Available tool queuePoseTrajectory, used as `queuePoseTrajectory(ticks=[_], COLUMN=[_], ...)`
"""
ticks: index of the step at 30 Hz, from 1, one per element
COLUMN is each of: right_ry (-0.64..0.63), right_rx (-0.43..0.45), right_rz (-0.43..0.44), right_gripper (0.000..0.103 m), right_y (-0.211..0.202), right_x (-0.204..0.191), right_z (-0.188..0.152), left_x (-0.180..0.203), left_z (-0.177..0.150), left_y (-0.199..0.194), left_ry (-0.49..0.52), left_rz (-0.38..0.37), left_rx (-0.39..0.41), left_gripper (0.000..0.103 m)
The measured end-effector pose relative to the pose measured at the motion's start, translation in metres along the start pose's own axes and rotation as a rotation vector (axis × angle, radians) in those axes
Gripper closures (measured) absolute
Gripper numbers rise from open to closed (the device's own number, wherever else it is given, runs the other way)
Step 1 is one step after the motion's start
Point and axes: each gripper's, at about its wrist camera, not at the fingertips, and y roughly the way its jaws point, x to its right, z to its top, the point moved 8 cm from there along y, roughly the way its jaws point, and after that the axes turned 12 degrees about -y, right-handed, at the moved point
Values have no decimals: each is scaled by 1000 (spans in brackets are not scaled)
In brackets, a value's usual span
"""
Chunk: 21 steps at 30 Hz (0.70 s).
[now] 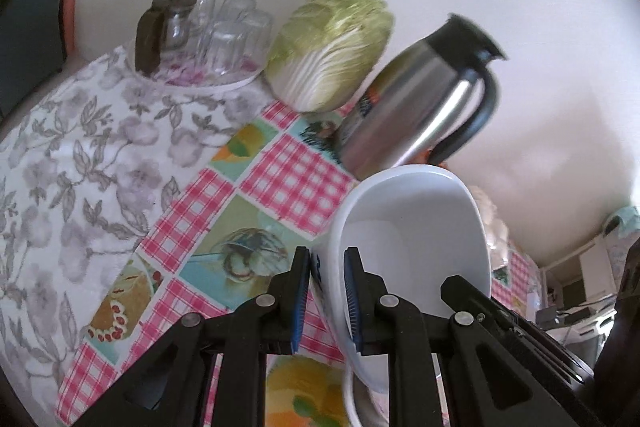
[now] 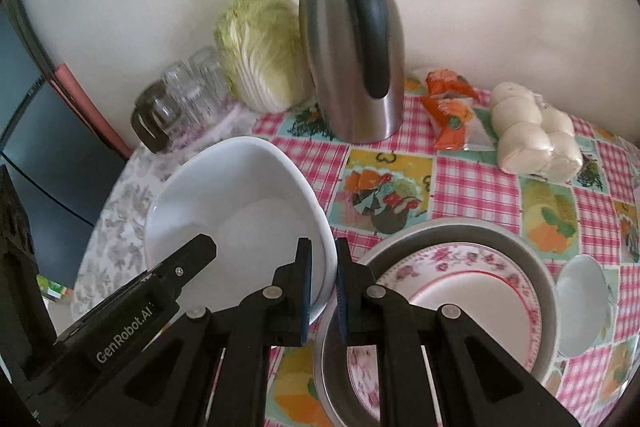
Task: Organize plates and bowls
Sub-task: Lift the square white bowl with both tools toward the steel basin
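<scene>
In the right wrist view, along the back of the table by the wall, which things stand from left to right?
Dark-lidded glass jug → upturned glasses → cabbage → steel thermos jug → orange packets → bag of white buns.

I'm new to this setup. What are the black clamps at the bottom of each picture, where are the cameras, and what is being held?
Each clamp is a hand-held two-finger gripper with a fisheye camera looking along its fingers. The left gripper and the right gripper each pinch an opposite rim of one white bowl, tilted above the patterned tablecloth. On the table: a steel jug, cabbage, upturned glasses, wrapped buns, and a floral plate in a grey dish.
</scene>
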Motion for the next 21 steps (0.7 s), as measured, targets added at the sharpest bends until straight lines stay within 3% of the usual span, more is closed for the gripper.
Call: queuePoseTrajectory(ticks=[11, 21], right_ry=[50, 119], right_rx=[92, 162], right_rz=[41, 45], right_gripper=[92, 91], right_y=[-57, -87], right_x=[15, 36], right_z=[-14, -42], left_x=[41, 66], left_z=[-20, -50], left_y=[-44, -53], left_ry=[95, 189], left_rz=[-23, -2], left_rx=[70, 78], left_gripper=[83, 83])
